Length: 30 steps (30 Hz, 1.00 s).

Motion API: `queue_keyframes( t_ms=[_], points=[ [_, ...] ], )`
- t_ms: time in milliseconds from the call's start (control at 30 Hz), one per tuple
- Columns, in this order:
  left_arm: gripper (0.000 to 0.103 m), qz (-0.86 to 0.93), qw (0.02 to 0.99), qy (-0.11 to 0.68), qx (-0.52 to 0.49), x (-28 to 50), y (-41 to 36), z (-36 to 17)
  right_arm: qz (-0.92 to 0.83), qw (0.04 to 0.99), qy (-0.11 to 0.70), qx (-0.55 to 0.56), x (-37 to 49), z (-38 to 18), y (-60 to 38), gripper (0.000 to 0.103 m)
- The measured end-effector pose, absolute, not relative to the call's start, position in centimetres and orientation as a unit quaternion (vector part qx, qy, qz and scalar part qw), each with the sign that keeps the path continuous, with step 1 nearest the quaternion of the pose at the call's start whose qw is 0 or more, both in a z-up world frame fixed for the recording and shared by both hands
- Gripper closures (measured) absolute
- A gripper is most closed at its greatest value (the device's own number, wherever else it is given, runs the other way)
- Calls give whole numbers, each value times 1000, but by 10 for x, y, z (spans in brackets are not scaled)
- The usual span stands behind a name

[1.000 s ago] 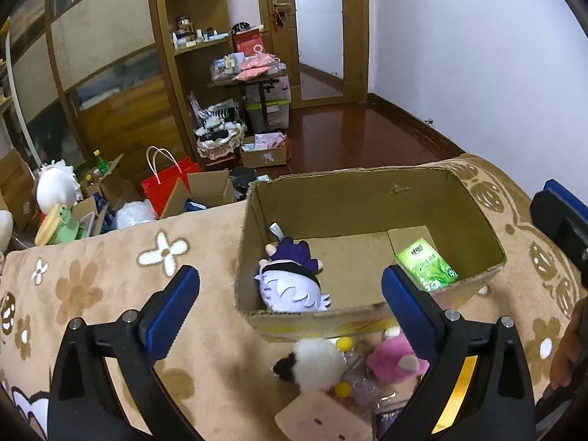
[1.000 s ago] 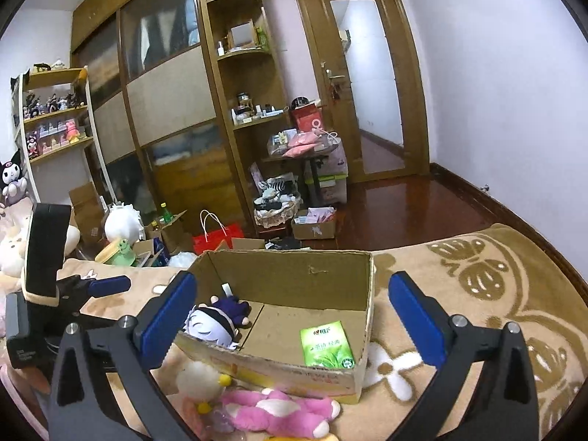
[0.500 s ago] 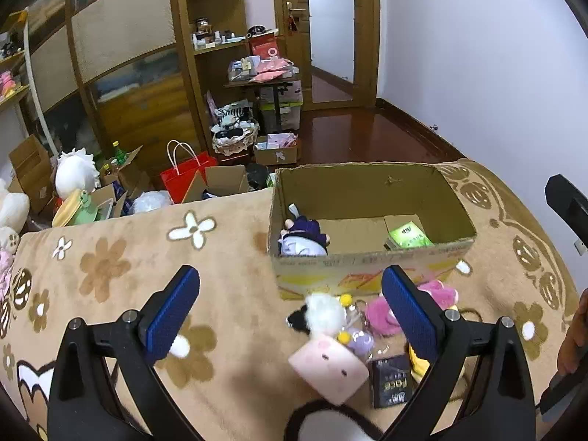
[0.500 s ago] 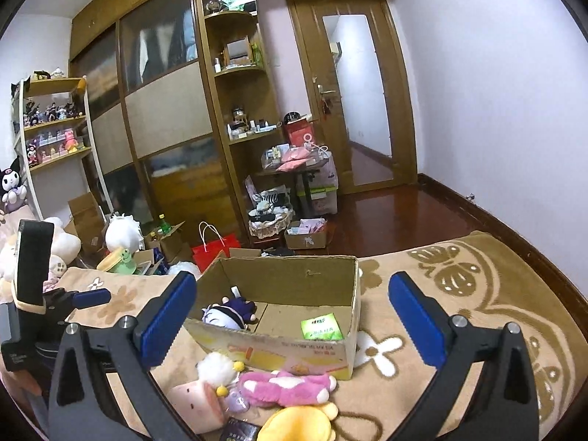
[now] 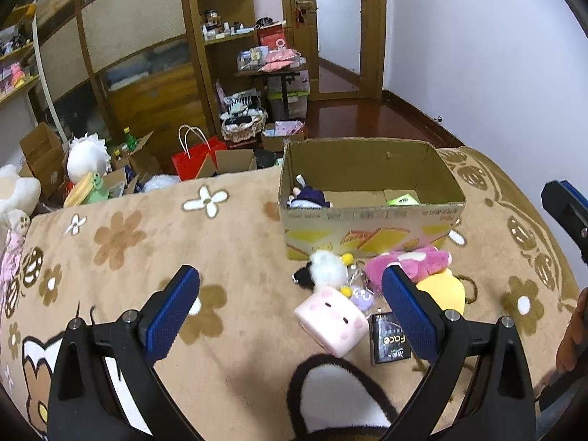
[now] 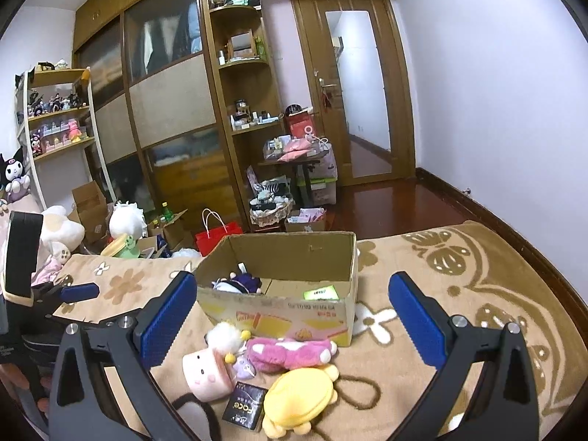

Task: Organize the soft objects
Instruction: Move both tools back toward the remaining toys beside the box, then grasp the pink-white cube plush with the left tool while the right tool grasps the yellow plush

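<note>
Fuzzy plush toys lie in a heap on the brown flowered blanket (image 5: 228, 257), just ahead of both claws: a pink cube plush (image 5: 330, 321) with a small face, a white-and-black fluffy ball (image 5: 323, 268), a long pink plush (image 6: 290, 354) and a round yellow plush (image 6: 299, 398). Beyond them stands an open cardboard box (image 5: 367, 220) holding a purple-and-white doll (image 5: 310, 198) and a green packet (image 6: 320, 293). A glossy black packet (image 6: 245, 406) lies beside the yellow plush. Left claw (image 5: 290, 308) and right claw (image 6: 294, 316) are both spread wide, holding and touching nothing.
</note>
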State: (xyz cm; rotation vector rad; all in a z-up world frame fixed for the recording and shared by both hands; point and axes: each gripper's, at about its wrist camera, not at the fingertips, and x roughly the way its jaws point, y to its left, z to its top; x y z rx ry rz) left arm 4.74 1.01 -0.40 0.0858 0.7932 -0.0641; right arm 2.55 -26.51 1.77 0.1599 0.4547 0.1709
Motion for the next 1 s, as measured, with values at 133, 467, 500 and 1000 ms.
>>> queue_keyframes(
  t_ms=[133,467,500,1000],
  points=[
    [4,-28,918,394,35,49,13,-11,84,965,237,79,24,9,-264,0],
    [4,-17,903,429,19,66,21,-35,81,956,271,75,32,-20,-261,0],
    [4,-18,901,434,19,68,20,-38,82,955,274,75,33,-22,-261,0],
    [4,-21,867,498,2,99,12,-81,69,934,338,95,60,-68,-268,0]
  ],
)
